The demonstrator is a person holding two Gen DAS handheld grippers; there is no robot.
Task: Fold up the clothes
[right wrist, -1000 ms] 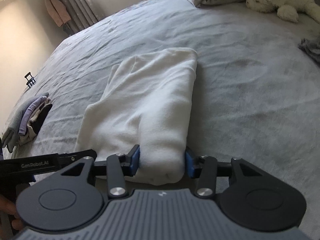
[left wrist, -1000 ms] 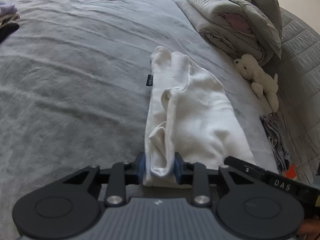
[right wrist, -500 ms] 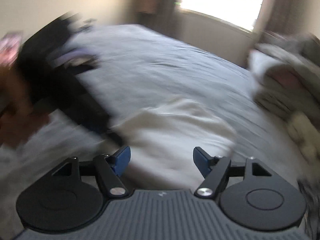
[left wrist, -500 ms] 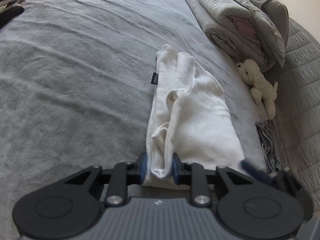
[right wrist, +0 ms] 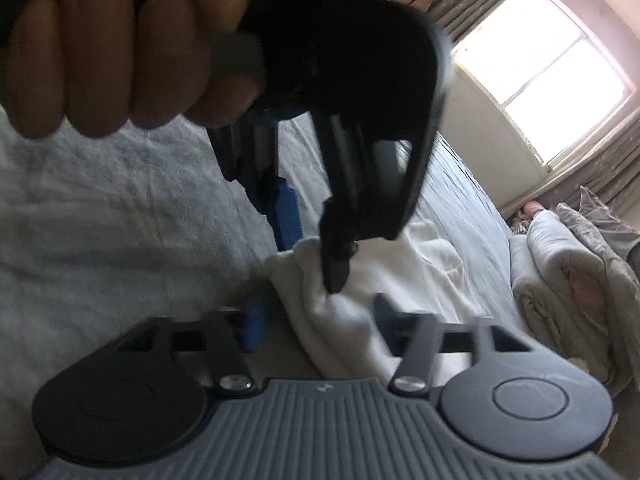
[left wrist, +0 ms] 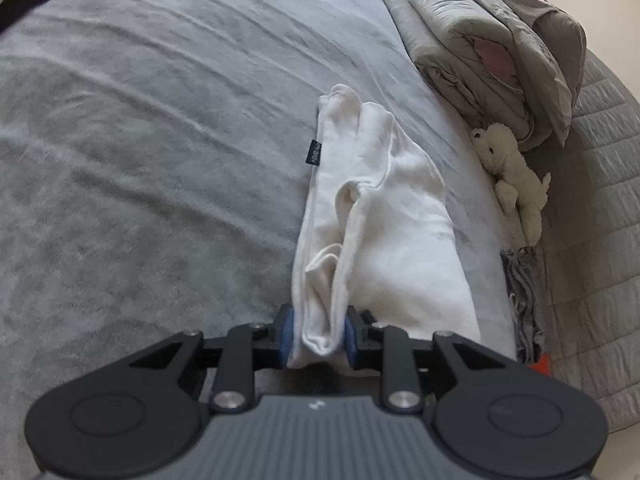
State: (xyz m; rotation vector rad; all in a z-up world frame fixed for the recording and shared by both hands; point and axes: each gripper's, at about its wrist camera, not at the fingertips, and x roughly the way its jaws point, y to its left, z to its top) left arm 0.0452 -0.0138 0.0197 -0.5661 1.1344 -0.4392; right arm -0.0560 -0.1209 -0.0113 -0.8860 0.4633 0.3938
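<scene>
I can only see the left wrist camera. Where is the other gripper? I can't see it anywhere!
Observer: The right gripper is close beside the left gripper, at the same near end of the white garment. The cloth lies between its closing jaws.
Operator: Is it squeezing?
Observer: Not on both sides. Its blue pad stands just clear of the cloth.
Operator: What else am I missing?
Observer: A bright window on the far wall.

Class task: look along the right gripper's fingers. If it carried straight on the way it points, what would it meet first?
Most likely the white garment, already lying between the closing right gripper fingers; just beyond is the left gripper clamping the same cloth. Depth is blurred.
</scene>
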